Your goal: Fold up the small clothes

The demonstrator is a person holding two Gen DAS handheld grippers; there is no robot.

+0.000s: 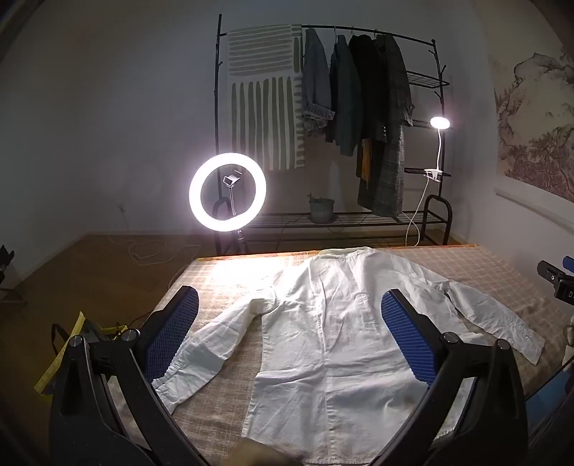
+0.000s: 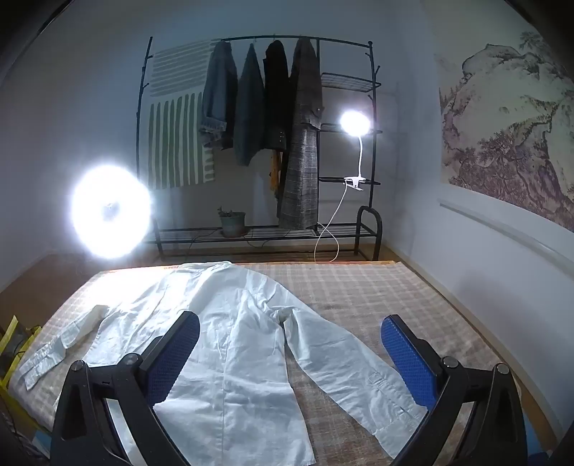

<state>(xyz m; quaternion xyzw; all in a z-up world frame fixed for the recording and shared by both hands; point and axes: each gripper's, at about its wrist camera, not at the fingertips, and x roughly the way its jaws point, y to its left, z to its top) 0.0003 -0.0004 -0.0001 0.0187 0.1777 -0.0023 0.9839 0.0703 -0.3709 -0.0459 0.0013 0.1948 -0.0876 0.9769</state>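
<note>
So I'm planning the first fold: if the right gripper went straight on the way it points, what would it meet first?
Probably the white shirt, around its right sleeve, lying flat on the checked mat. The right gripper is open and empty.

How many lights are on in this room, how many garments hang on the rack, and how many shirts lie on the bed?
Lights on: 2, the ring light and the clip lamp
Garments on the rack: 4 clearly seen, with something yellow partly hidden behind them
Shirts on the bed: 1, the white shirt
Total: 7
</note>
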